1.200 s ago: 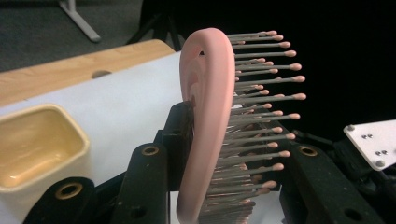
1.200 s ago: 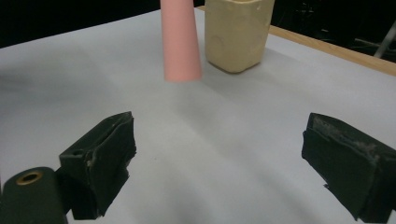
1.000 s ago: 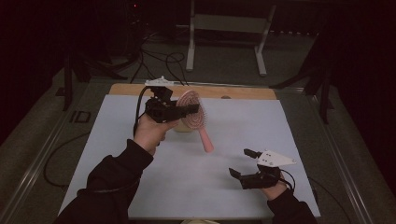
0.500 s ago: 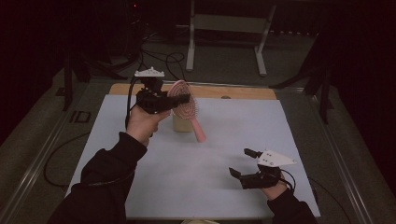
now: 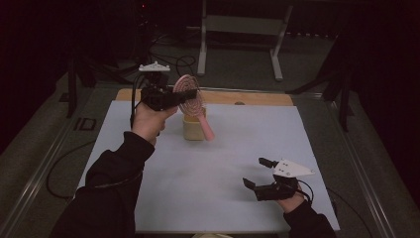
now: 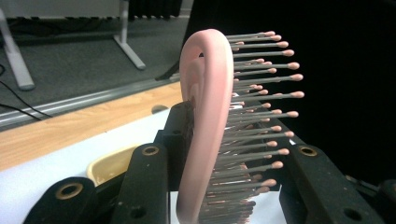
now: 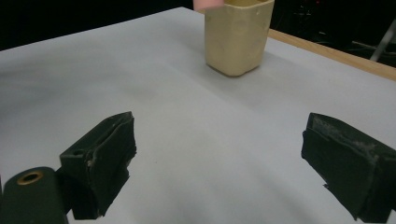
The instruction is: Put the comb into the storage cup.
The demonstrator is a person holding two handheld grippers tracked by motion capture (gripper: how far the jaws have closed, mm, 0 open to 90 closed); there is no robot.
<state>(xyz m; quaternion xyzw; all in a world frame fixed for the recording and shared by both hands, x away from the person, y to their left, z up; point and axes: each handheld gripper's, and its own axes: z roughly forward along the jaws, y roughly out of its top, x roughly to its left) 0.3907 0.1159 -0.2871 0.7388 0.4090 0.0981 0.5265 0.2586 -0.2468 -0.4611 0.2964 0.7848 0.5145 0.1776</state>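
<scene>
Because its handle must drop into the cream cup [image 5: 193, 130] just below, the left gripper [image 5: 173, 98] clamps the pink hairbrush [image 5: 190, 96] by its head, handle tilted downward; the right gripper [image 5: 257, 174] rests wide apart, well away.

Brush [image 6: 205, 121] looks like smooth matt pink plastic, cup [image 7: 237, 35] is dull cream plastic, surface [image 5: 218, 163] has matt pale sheet over a wood edge.

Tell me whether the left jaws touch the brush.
Touching. The left gripper view shows the left gripper with its jaws clamped on the brush head from both sides.
</scene>
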